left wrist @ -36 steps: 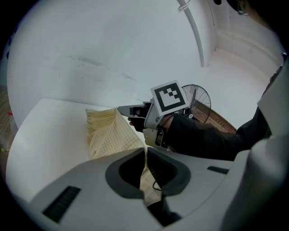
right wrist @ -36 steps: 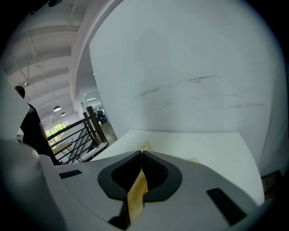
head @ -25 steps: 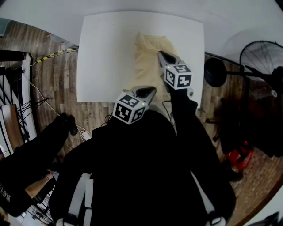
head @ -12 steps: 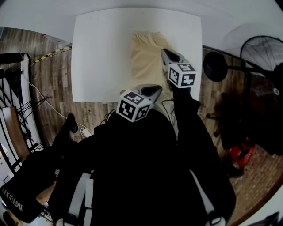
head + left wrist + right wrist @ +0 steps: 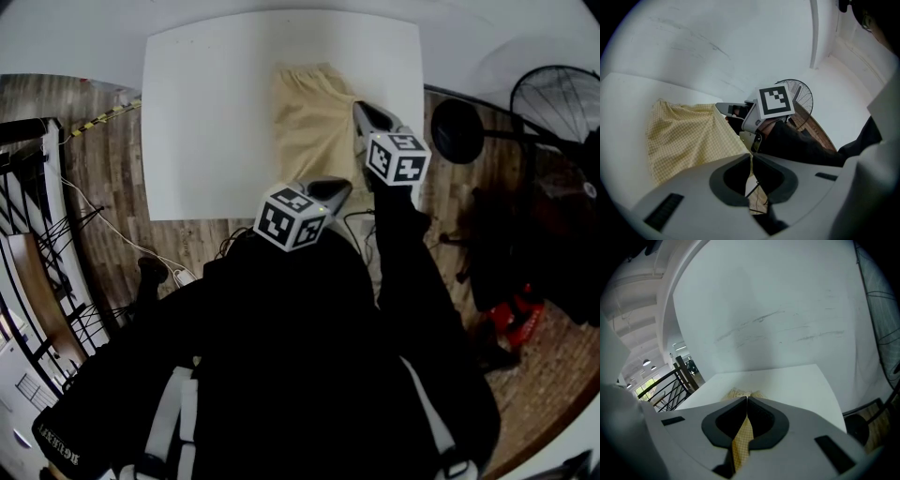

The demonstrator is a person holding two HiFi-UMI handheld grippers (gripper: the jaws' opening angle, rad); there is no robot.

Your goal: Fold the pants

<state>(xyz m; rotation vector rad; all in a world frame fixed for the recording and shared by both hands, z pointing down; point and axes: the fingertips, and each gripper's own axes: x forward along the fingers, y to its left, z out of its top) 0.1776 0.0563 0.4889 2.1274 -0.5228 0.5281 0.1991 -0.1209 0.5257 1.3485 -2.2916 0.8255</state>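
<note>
Pale yellow checked pants [image 5: 307, 122] lie lengthwise on the white table [image 5: 216, 112], right of its middle, with the waistband at the far end. My left gripper [image 5: 339, 187] is shut on the pants' near end at the table's front edge; cloth [image 5: 754, 199] shows pinched between its jaws. My right gripper [image 5: 360, 109] is shut on the pants' right edge, with a yellow strip [image 5: 742, 439] clamped between its jaws. In the left gripper view the pants [image 5: 684, 136] spread out to the left and the right gripper's marker cube [image 5: 776, 101] stands just beyond.
A black standing fan [image 5: 553, 103] and its round base [image 5: 457, 131] stand right of the table on the wooden floor. Black railings [image 5: 28, 244] and a cable [image 5: 112, 234] lie to the left. A red object [image 5: 514, 314] sits at lower right.
Both grippers have shifted slightly right and toward the table's far end with the pants in them. A person at lower left has moved out of view.
</note>
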